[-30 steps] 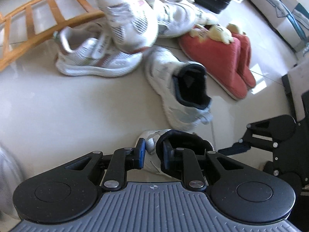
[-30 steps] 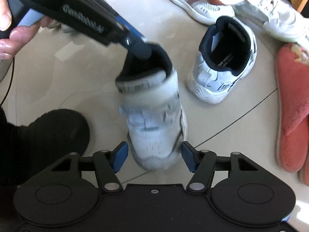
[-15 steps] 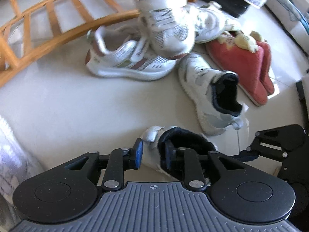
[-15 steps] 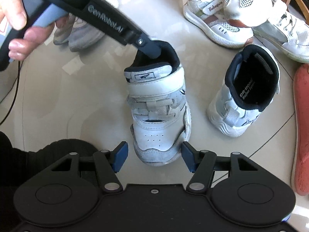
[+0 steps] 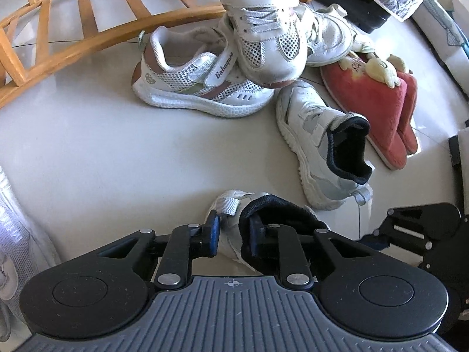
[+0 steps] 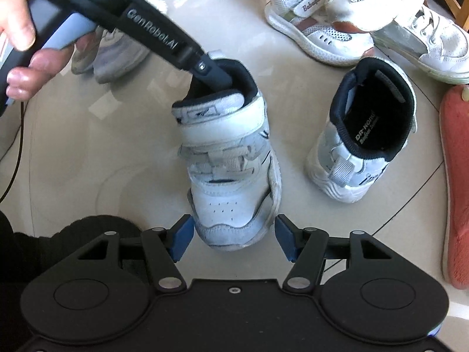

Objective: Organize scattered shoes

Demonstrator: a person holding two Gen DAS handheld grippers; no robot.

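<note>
A white strapped sneaker with navy lining (image 6: 231,176) hangs by its collar from my left gripper (image 6: 213,77), which is shut on the collar's rim. One finger sits inside the shoe. In the left wrist view the same gripper (image 5: 231,236) pinches that navy collar (image 5: 278,208). My right gripper (image 6: 234,240) stands open, its blue pads either side of the sneaker's toe without touching it. The matching sneaker (image 6: 363,135) stands on the floor just right of it, also in the left wrist view (image 5: 322,146). I cannot tell whether the held shoe's sole touches the floor.
White mesh sneakers (image 5: 199,88) lie piled with another (image 5: 263,38) on top, against a curved wooden ladder frame (image 5: 88,29). Red plush slippers (image 5: 372,108) lie at the right. A grey shoe (image 6: 117,50) sits behind. A hand (image 6: 20,58) holds the left gripper.
The left gripper has carried the sneaker a little toward the pile and turned, steadying it from a blur. The right gripper stays open around the toe.
</note>
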